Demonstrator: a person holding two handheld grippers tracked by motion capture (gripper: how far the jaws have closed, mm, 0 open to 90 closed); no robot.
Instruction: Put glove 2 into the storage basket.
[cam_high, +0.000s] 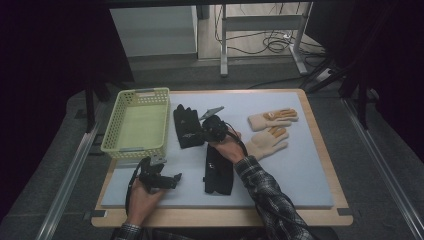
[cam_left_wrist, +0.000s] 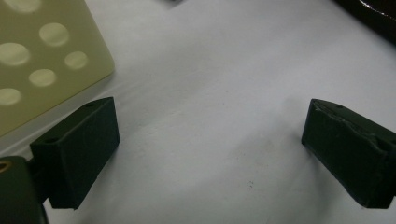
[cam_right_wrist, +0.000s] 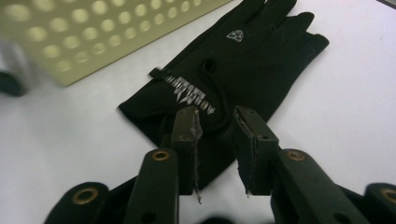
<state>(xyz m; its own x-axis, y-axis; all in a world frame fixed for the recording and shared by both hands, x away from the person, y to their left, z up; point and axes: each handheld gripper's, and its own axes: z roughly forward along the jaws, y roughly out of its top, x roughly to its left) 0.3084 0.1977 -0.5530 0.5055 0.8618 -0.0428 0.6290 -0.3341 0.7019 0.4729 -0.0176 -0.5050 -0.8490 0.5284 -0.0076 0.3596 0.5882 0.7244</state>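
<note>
so the black glove (cam_right_wrist: 233, 70) by the basket lies flat on the pale mat (cam_high: 310, 170), cuff toward the person, fingers pointing away, just beside the yellow-green basket (cam_high: 112, 131) but not in it. the right gripper (cam_right_wrist: 218, 128) hangs right over its cuff end, jaws narrowly apart with a slim gap between them; in the right gripper view the pads do not look pressed on the cloth, though i cannot tell whether their tips brush it. a second black glove (cam_high: 218, 172) lies nearer the person, under the right forearm, and two tan gloves (cam_high: 272, 131) rest well apart to the right. the left gripper (cam_left_wrist: 210, 149) sits low over bare mat near the basket's corner, jaws wide apart with nothing between them. my guess is that the step in hand is the pick-up of this glove, likely meant for the basket. the next move calls for lowering the right jaws onto the cuff so a fold of cloth sits between the pads, closing firmly, then lifting high enough to clear the basket's wall. thin cloth can slip, so the bite should be deep.
</note>
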